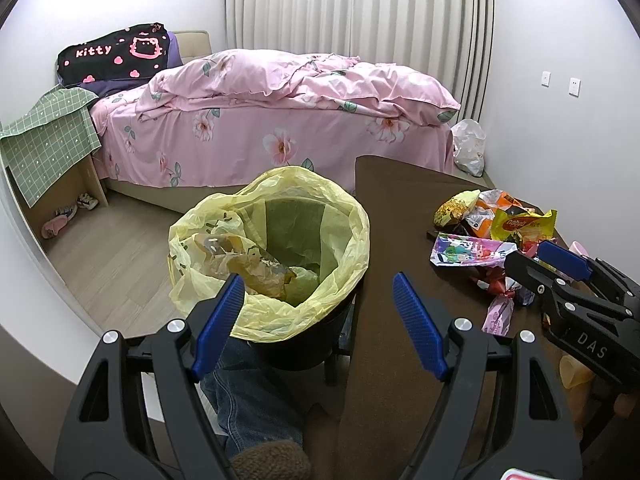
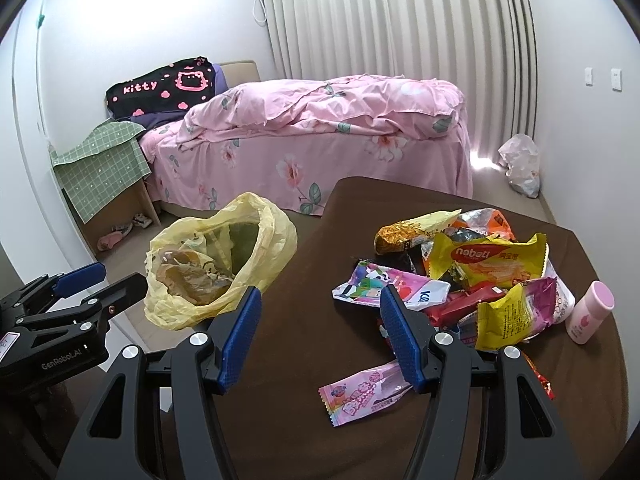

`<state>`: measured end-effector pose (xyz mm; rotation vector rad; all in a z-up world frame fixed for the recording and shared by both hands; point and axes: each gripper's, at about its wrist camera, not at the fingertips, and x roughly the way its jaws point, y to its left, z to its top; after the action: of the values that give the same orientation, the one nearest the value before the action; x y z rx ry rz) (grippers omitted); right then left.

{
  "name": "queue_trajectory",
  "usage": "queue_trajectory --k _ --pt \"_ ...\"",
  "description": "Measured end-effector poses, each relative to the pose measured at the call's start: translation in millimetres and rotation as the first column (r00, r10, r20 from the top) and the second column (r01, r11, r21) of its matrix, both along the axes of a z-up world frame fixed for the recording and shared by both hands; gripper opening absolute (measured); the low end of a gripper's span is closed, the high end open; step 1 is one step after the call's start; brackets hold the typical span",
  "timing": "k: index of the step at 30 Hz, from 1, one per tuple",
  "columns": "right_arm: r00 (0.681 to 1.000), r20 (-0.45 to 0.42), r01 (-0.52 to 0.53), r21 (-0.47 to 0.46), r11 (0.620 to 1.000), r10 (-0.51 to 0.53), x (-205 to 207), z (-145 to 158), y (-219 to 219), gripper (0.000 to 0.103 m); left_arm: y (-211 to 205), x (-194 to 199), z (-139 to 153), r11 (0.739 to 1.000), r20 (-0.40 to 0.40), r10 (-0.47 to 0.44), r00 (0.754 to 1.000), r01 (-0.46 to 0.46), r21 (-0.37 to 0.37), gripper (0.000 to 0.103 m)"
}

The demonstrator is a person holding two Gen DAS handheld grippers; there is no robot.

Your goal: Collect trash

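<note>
my left gripper (image 1: 318, 300) hung with its blue pads spread wide and nothing between them, just above the black bin lined with a crinkly yellow plastic bag (image 1: 280, 216), which stood beside the dark brown table (image 2: 304, 360). some crumpled wrappers already lay inside the liner. my right gripper (image 2: 320, 320) was equally wide and empty, poised over the table edge, near the heap of bright foil snack wrappers (image 2: 460, 276). a flat pink candy wrapper (image 2: 360, 396) lay alone, closest to me, just under the right pad.

i judged most of the pile was left to clear. the risk lay in the wrappers themselves: thin, slick and overlapping, so a pinch could slide off or drag several along and scatter them onto the floor. the flat pink one offered little edge to catch. a small pink plastic bottle (image 2: 592, 312) stood touching the heap's far side; a careless sweep could topple it. the liner's loose rim sagged, so a drop could miss.
</note>
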<state>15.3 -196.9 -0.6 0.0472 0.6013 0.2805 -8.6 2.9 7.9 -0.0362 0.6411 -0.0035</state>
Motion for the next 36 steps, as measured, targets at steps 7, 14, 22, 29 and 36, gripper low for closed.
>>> queue_trajectory --k 7,14,22,29,36 --pt "1.000 0.005 0.004 -0.005 1.000 -0.004 1.2 -0.5 -0.9 0.058 1.0 0.1 -0.1 1.000 0.003 0.001 1.000 -0.001 0.000 0.073" --pt "1.000 0.004 0.003 -0.002 1.000 -0.003 1.1 0.2 -0.7 0.058 2.0 0.0 -0.6 1.000 0.002 0.001 1.000 -0.001 0.000 0.073" --pt "1.000 0.003 -0.001 -0.001 1.000 0.001 1.7 0.1 -0.6 0.058 1.9 0.2 -0.7 1.000 0.001 0.001 1.000 -0.001 -0.001 0.073" --pt "1.000 0.004 0.001 -0.003 1.000 -0.001 1.1 -0.4 -0.1 0.058 2.0 0.4 -0.4 1.000 0.001 0.002 1.000 -0.002 -0.001 0.073" --pt "1.000 0.004 0.000 -0.002 1.000 0.000 0.9 -0.3 -0.1 0.058 1.8 0.4 -0.1 1.000 0.002 0.001 1.000 -0.001 0.001 0.073"
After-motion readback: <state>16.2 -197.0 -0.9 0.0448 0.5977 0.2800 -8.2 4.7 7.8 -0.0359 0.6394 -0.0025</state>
